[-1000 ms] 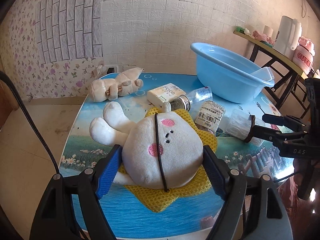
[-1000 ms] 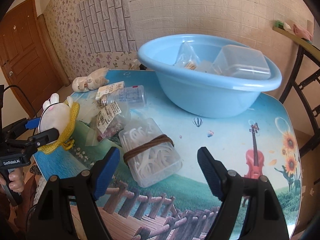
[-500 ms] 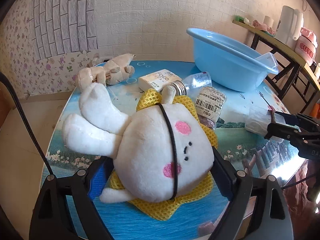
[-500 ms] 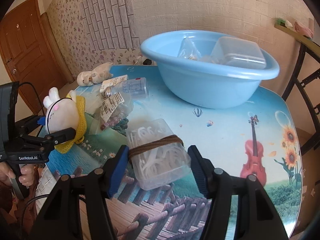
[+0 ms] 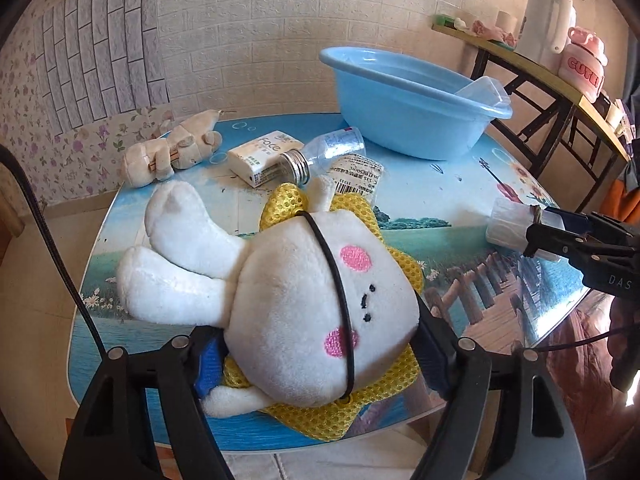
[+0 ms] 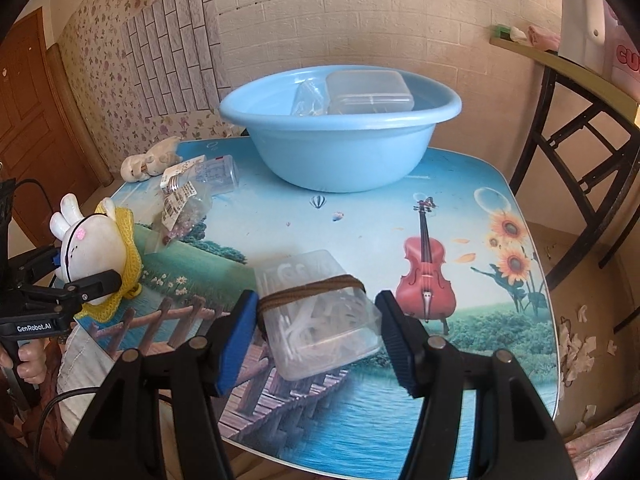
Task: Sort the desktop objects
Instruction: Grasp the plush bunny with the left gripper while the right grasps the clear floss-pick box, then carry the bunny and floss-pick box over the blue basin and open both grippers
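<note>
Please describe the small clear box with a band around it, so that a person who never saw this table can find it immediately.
Start at the blue basin at the far side of the picture-printed table, then come to the near edge, beside the printed violin. There the clear plastic box sits between the right gripper fingers. Unlike the bottle and packets nearby, it holds white plastic pieces and has a brown elastic band around it.

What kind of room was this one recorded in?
Most likely a home room, not a lab: a low table with a printed violin-and-sunflower cover, floral wallpaper, a wooden door, and a side shelf with a white kettle.
</note>
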A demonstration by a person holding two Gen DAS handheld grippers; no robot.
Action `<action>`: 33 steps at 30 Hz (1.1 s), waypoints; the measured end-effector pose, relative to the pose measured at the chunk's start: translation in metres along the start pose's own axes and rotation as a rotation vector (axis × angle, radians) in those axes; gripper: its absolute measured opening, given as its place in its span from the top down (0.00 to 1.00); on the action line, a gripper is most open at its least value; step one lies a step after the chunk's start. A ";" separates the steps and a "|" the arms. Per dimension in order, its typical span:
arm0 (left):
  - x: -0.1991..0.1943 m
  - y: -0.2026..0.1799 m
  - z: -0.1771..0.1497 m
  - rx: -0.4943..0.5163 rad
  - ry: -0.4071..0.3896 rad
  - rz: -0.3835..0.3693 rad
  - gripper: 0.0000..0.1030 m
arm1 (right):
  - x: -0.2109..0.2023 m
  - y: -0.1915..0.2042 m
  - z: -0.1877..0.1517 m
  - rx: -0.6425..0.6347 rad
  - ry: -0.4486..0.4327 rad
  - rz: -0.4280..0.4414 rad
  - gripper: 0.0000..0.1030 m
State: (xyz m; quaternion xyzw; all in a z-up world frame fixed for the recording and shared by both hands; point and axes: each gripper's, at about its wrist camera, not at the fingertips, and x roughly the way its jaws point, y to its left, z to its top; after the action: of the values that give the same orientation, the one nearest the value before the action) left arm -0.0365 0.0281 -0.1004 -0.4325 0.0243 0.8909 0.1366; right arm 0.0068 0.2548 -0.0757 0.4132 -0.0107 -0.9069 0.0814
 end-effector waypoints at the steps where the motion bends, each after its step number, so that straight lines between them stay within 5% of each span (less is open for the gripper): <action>1: -0.001 -0.002 0.000 -0.002 0.000 0.002 0.24 | 0.001 0.003 -0.001 -0.006 0.004 0.002 0.41; 22: 0.020 -0.013 -0.017 0.019 -0.020 0.068 0.04 | 0.026 0.007 -0.010 -0.020 0.007 0.008 0.39; 33: 0.024 -0.014 -0.015 0.004 -0.024 0.077 0.03 | 0.027 0.009 -0.012 -0.028 -0.009 0.010 0.34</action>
State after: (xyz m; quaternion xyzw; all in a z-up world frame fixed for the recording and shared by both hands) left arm -0.0348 0.0444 -0.1274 -0.4202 0.0408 0.9006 0.1034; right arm -0.0007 0.2420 -0.1033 0.4080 -0.0004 -0.9084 0.0917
